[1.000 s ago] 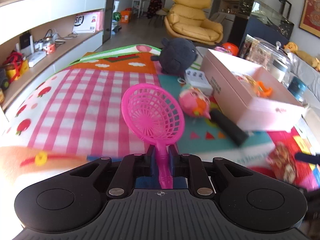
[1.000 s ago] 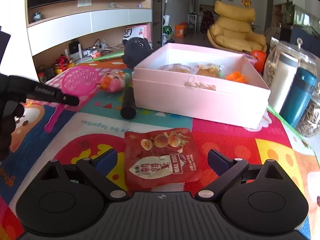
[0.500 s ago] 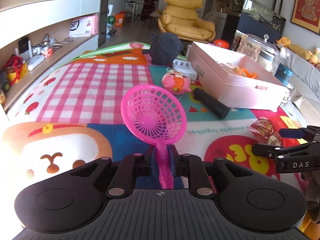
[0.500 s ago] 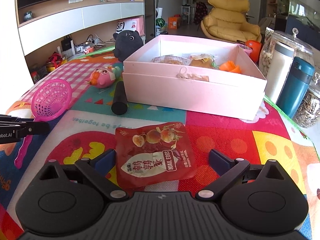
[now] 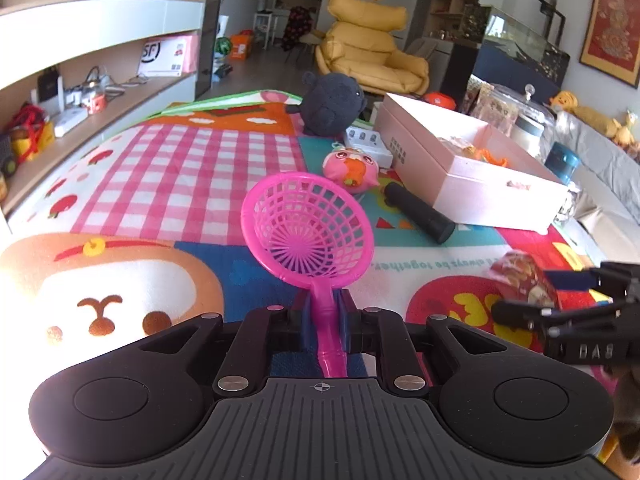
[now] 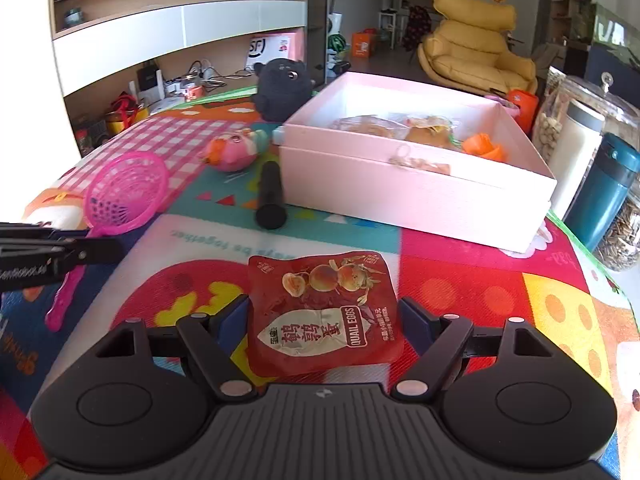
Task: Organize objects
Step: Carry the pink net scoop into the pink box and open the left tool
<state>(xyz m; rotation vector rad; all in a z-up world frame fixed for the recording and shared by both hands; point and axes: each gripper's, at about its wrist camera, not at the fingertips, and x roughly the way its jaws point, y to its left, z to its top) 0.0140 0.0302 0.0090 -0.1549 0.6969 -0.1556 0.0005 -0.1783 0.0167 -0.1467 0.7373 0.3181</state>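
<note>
My left gripper (image 5: 326, 312) is shut on the handle of a pink toy strainer (image 5: 308, 232), whose basket stands up over the play mat. The right wrist view also shows the strainer (image 6: 124, 192) and the left gripper (image 6: 60, 252) at the far left. A red quail-egg packet (image 6: 324, 312) lies flat on the mat between the fingers (image 6: 234, 320) of my right gripper (image 6: 324, 320). Its jaws are closing, with the blue pads close to the packet's side edges; the packet is not buckled. The left wrist view has the right gripper (image 5: 560, 300) over the packet (image 5: 520, 276).
An open pink box (image 6: 400, 184) with snacks inside stands behind the packet. A black cylinder (image 6: 271, 196), a pink plush toy (image 6: 234, 152) and a black plush (image 6: 282, 88) lie left of it. Jars and a teal bottle (image 6: 604, 196) crowd the right edge.
The right gripper's fingers have drawn in towards the packet's sides. The left gripper, still holding the strainer, has shifted back from the box, and the right gripper has come into its view.
</note>
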